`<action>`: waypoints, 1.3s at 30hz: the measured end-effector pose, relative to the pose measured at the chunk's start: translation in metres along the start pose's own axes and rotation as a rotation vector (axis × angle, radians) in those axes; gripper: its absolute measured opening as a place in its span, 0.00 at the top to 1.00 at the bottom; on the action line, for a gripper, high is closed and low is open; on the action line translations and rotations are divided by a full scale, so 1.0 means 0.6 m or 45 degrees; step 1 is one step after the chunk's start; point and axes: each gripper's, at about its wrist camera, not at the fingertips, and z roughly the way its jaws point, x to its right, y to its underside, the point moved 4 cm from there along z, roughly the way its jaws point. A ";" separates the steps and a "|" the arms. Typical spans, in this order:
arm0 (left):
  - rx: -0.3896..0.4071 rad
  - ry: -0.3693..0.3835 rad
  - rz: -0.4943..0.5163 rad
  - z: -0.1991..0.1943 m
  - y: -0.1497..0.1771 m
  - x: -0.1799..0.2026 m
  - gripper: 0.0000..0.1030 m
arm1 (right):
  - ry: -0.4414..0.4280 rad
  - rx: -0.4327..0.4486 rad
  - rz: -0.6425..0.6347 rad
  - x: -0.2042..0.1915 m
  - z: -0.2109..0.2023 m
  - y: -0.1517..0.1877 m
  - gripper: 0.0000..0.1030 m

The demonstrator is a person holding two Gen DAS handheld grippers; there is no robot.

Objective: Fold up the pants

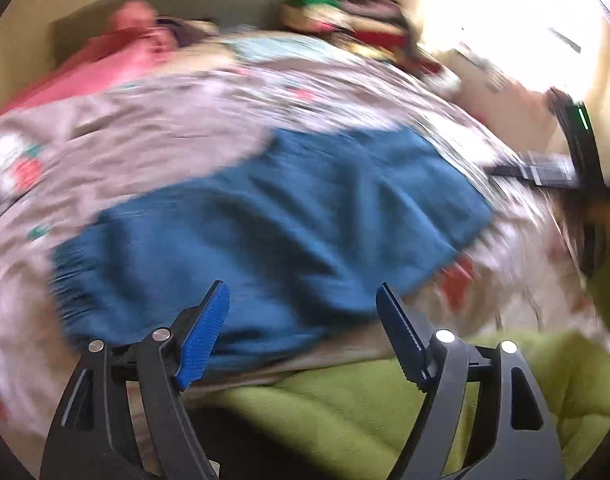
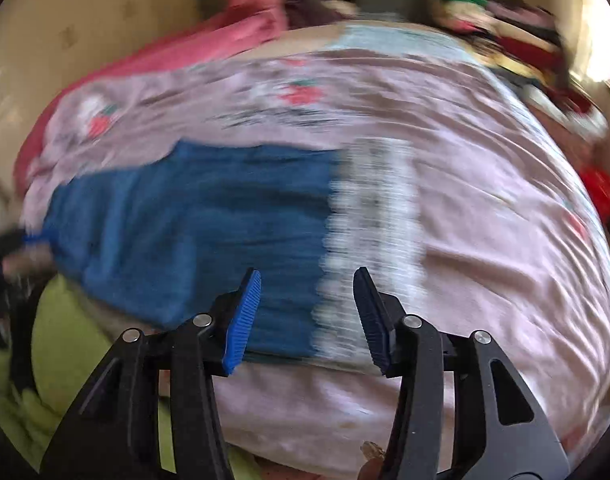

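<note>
Left gripper (image 1: 301, 300) with 2 blue ribbed pads on black plastic arms, bottom centre of left view: jaws wide, empty. Right gripper (image 2: 307, 284), same build, bottom centre of right view: jaws moderately wide, empty. Blue fabric pants (image 1: 273, 220) lie flat mid-frame on the pink strawberry-print bedsheet (image 1: 153, 120), just ahead of both tongs, long axis running left-right. White lace-trimmed end (image 2: 369, 216) sits directly ahead of the right gripper, so right is nearer that end; left faces the plain blue end. Both hover above, tilted down. Green blanket (image 1: 345, 408) at lower frame. Heavy motion blur.
</note>
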 end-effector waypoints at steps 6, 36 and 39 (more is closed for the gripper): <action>0.006 -0.239 -0.316 -0.023 0.012 -0.137 0.06 | -0.026 -0.123 -0.070 -0.031 0.061 0.011 0.50; 0.138 -0.439 -0.420 -0.038 -0.019 -0.204 0.27 | -0.082 -0.101 -0.052 -0.033 0.067 0.005 0.28; 0.167 -0.357 -0.341 -0.044 -0.054 -0.159 0.05 | -0.102 -0.095 -0.048 -0.040 0.077 -0.001 0.28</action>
